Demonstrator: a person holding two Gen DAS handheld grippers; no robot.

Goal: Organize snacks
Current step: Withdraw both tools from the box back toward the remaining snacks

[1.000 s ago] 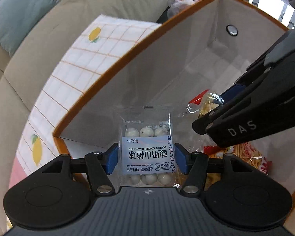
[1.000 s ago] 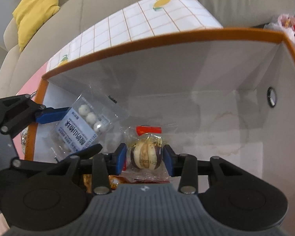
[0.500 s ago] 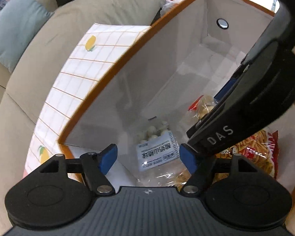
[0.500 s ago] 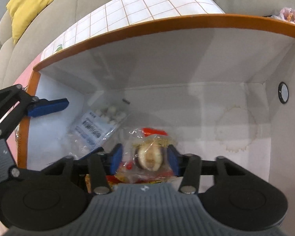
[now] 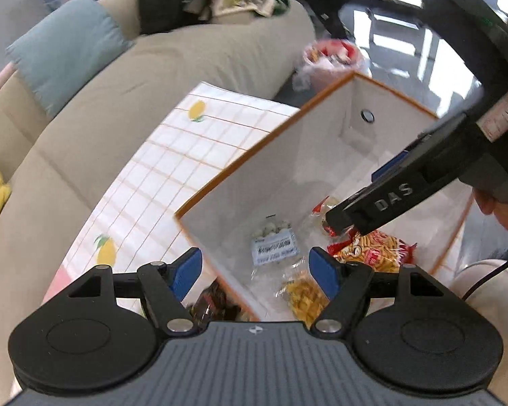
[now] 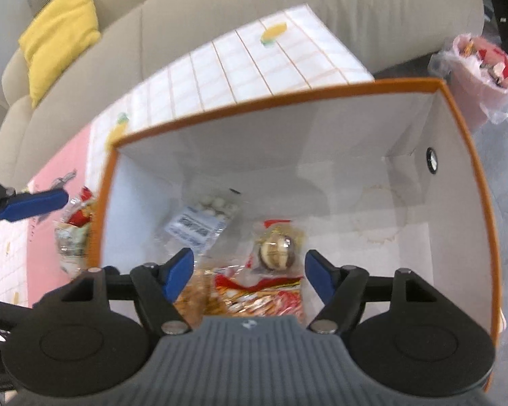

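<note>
Snacks blurred in box, labels unreadable — fingers empty.

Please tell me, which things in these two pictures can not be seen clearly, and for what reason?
- Label on the bag of white balls: too small and blurred in both views.
- Dark snack beside the box: left view, half hidden by the left gripper.
- Snacks outside the box: right view, blurred.
- Red bag: right view, lower part hidden behind the right gripper.
</note>
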